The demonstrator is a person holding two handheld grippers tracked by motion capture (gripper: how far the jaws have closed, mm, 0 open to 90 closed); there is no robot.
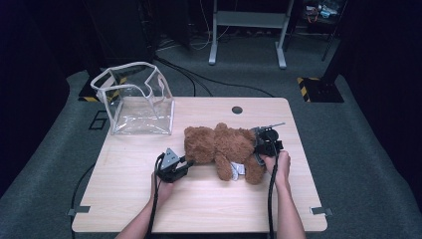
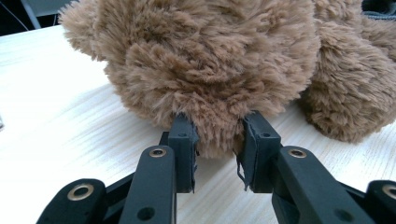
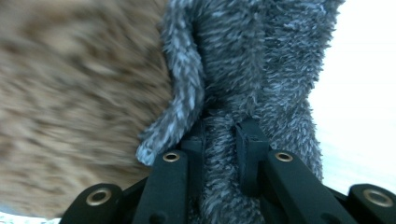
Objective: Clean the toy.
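Observation:
A brown teddy bear [image 1: 224, 147] lies across the middle of the wooden table [image 1: 199, 199]. My left gripper [image 1: 190, 162] comes at it from the left. In the left gripper view that gripper [image 2: 217, 137] is shut on a tuft of the bear's brown fur [image 2: 210, 60], low by the tabletop. My right gripper [image 1: 261, 145] sits at the bear's right end, with a hand behind it. In the right gripper view it [image 3: 219, 140] is shut on a strip of grey plush [image 3: 261, 60], and the blurred brown bear [image 3: 70, 116] lies close on the left.
A clear plastic bag with white trim [image 1: 139, 99] stands open at the table's far left corner. A round cable hole [image 1: 237, 110] sits near the far edge. A white label [image 1: 238, 169] hangs from the bear. Cables trail off the near edge.

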